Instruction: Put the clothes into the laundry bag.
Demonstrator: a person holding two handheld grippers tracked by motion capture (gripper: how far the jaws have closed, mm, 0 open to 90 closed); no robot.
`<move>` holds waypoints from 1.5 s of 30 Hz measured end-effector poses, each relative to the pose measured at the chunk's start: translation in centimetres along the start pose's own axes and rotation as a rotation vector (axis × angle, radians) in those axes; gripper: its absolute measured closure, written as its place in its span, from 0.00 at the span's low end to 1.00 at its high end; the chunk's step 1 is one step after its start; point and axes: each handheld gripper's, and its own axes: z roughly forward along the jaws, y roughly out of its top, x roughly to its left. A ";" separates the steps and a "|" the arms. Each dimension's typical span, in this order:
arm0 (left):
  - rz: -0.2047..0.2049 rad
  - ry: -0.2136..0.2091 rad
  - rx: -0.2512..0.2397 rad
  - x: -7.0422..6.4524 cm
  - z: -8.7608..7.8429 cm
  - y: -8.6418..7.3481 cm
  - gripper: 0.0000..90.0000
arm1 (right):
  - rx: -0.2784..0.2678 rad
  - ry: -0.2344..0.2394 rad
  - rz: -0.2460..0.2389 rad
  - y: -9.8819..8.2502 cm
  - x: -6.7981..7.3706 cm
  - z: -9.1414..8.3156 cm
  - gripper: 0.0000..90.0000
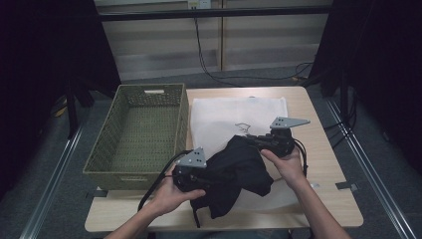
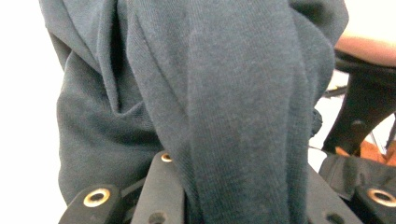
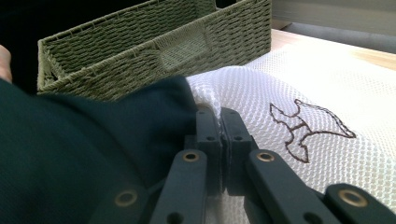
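A dark garment lies bunched in the middle of the table, over the near part of a white mesh bag. My left gripper comes in from the left and is shut on the garment, whose folds pass between its jaws. My right gripper reaches from the right; its jaws are pressed together on the mesh bag's edge, right beside the garment. A brown stitched emblem marks the bag.
A green woven basket stands at the table's left, close to the bag; its near wall rises just behind the garment. Bare wooden tabletop lies to the right. Cables run along the floor beyond the far edge.
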 end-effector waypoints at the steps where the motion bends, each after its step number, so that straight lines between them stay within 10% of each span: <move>1: -0.002 -0.001 0.005 -0.1 0.3 -0.1 0.84 | 0.001 0.001 0.000 0.0 0.0 0.0 0.98; 22: -0.005 0.091 0.170 2.2 3.4 0.8 0.84 | 0.015 0.010 0.004 -0.2 0.2 0.6 0.98; 45: -0.182 0.240 0.218 4.7 7.4 -0.9 0.82 | 0.027 0.024 -0.019 0.0 1.2 0.5 0.98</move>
